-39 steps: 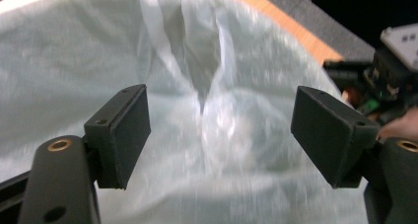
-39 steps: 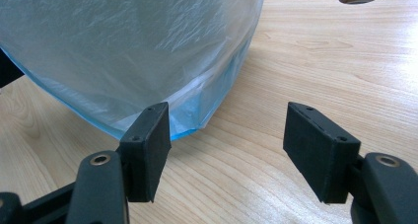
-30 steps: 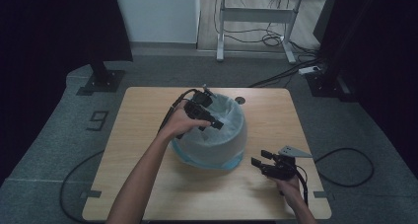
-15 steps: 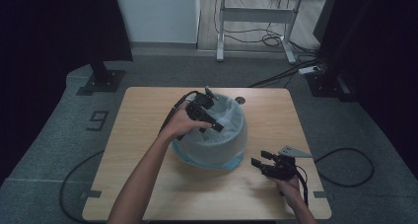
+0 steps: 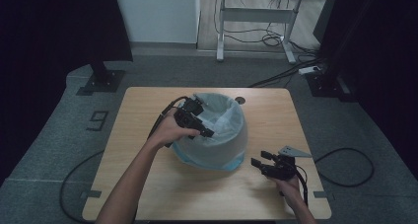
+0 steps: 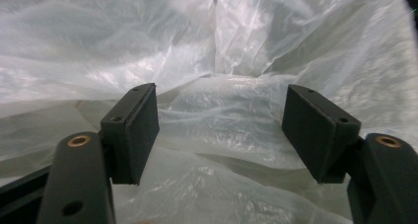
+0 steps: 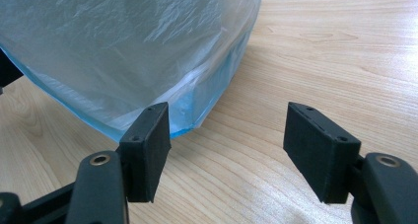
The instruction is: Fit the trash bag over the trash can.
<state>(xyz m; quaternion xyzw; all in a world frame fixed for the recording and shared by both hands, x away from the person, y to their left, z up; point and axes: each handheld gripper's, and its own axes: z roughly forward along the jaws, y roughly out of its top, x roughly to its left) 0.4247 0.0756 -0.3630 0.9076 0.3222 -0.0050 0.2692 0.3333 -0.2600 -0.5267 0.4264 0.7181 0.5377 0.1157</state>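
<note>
Left gripper (image 5: 206, 131) hung over the near-left rim of the bin (image 5: 231, 155), its jaws spread wide with nothing between them; in the left gripper view the two black pads (image 6: 140, 125) stood well apart, pointing down into crumpled white liner (image 6: 222, 61); right gripper (image 5: 260, 159) rested low on the table (image 5: 143, 110) just to the right of the bin, its jaws likewise released and holding nothing; its grey plate (image 5: 294, 151) sat on top, and its cable (image 5: 355, 160) looped off over the table edge onto the floor (image 5: 59, 135).

By size: the table was a pale wooden square on grey carpet, with a small dark round hole (image 5: 239, 100) near its far edge; the bin stood about mid-table, blue-tinted, wrapped in the thin liner, which was folded over its rim and bunched inside; in the right gripper view the liner hung down the bin's side, with the blue base edge (image 7: 197, 120) touching the wood, just beyond the left pad; the person's left forearm (image 5: 133, 179) came in from the bottom of the high view; the right hand (image 5: 291, 187) gripped its tool near the table's near-right edge; the two grippers were well apart, the bin between them.
</note>
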